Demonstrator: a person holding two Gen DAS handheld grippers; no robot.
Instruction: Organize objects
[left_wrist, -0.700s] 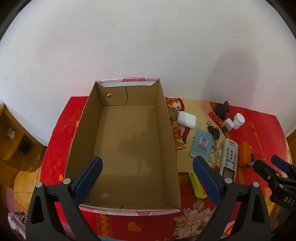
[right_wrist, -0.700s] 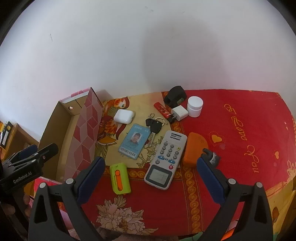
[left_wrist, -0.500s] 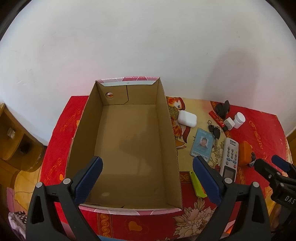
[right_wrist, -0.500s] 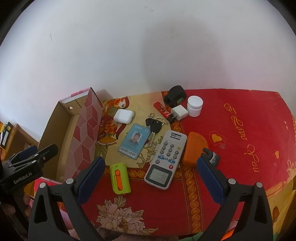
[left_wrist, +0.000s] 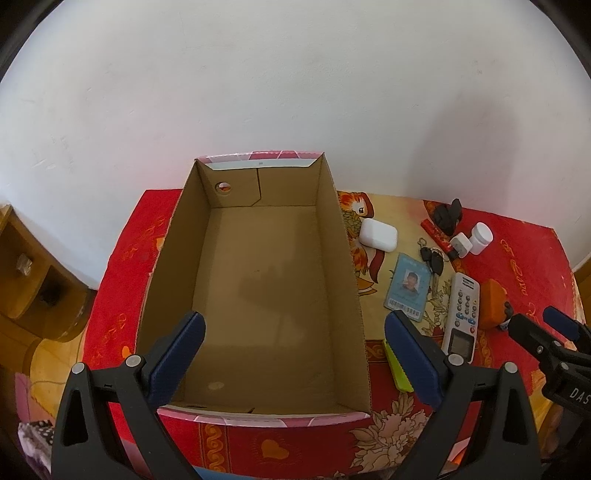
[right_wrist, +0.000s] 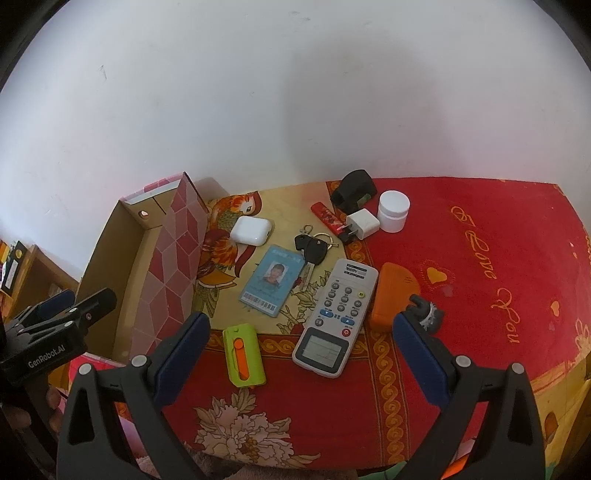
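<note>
An empty cardboard box (left_wrist: 258, 295) with a pink patterned outside (right_wrist: 177, 273) stands on the left of the red cloth. Right of it lie a white earbud case (right_wrist: 251, 230), an ID card (right_wrist: 273, 280), black keys (right_wrist: 312, 249), a white remote (right_wrist: 336, 319), a green and orange cutter (right_wrist: 243, 354), an orange object (right_wrist: 393, 295), a red lighter (right_wrist: 327, 218), a white charger plug (right_wrist: 362, 223), a white jar (right_wrist: 393, 210) and a black item (right_wrist: 354, 190). My left gripper (left_wrist: 295, 354) hangs open over the box's near end. My right gripper (right_wrist: 301, 347) hangs open above the cutter and remote.
The table (right_wrist: 480, 258) wears a red patterned cloth and stands against a white wall (left_wrist: 295, 92). Wooden shelving (left_wrist: 33, 280) is at the left beyond the table's edge. The right half of the cloth carries nothing but its print.
</note>
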